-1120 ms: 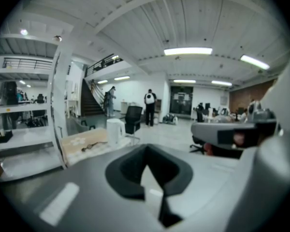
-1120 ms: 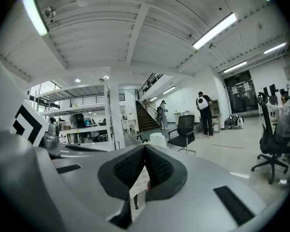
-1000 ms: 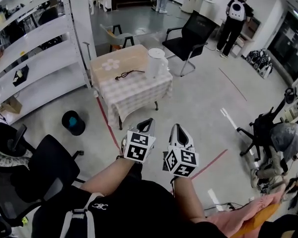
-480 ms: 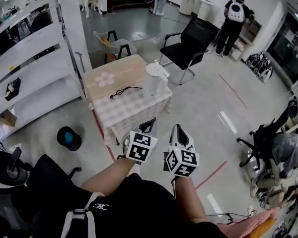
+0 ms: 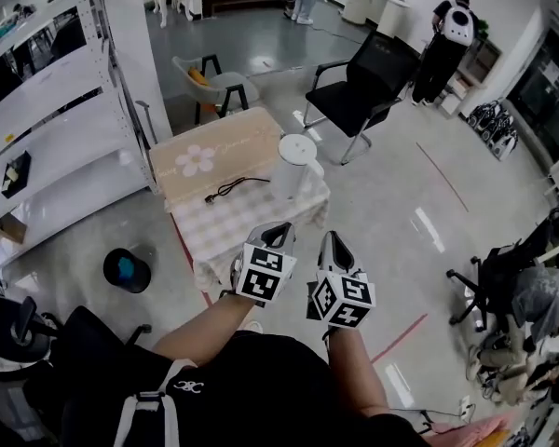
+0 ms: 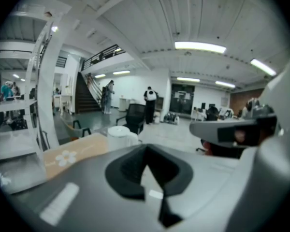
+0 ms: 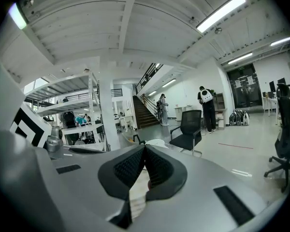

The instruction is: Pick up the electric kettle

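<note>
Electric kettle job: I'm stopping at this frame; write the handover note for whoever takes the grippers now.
Left gripper: shut, empty.
Right gripper: shut, empty.
Both are held side by side, short of the table.
Electric kettle stands upright near the table's right edge, untouched; a black cord lies to its left.
Done: nothing yet.
Left: close in, open jaws, grip the kettle, lift.

The table's [image 5: 225, 231] near edge lies bare; a black cord [image 5: 233, 187] crosses its middle, and the kettle [image 5: 293, 166] stands by the right edge.
</note>
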Demonstrator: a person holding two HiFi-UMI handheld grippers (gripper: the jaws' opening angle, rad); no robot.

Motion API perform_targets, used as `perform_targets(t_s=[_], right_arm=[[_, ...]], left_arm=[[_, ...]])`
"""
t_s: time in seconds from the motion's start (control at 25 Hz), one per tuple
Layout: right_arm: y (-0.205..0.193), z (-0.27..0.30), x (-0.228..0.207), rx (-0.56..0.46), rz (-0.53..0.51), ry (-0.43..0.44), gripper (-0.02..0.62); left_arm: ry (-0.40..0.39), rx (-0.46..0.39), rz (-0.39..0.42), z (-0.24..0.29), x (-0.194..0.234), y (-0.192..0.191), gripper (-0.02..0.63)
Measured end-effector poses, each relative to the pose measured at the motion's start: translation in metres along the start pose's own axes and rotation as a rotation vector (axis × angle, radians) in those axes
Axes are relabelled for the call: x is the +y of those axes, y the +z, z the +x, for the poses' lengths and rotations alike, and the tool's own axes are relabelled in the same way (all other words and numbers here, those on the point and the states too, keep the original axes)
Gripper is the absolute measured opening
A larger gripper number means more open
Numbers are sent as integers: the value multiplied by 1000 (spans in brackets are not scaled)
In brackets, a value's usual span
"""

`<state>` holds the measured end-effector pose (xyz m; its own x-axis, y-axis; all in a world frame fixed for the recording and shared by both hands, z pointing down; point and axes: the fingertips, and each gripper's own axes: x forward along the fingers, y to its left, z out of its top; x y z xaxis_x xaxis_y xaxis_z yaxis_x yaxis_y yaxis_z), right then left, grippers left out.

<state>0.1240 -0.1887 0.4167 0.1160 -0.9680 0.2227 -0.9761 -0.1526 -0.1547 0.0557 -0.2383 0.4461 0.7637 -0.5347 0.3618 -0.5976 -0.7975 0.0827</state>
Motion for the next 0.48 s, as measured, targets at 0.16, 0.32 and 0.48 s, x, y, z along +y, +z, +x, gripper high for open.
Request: perform_targets(t_s=[0.16, 0.32, 0.48], right_arm=[[3, 24, -7, 6, 7, -13, -2], [1, 39, -12, 21, 38, -29, -2], [-6, 44, -16, 40, 48, -44, -2]], left_arm=[[-13, 8, -5, 21, 14, 3, 0], [-27, 17, -8, 35, 23, 5, 1], [-66, 22, -29, 39, 23, 0, 2]])
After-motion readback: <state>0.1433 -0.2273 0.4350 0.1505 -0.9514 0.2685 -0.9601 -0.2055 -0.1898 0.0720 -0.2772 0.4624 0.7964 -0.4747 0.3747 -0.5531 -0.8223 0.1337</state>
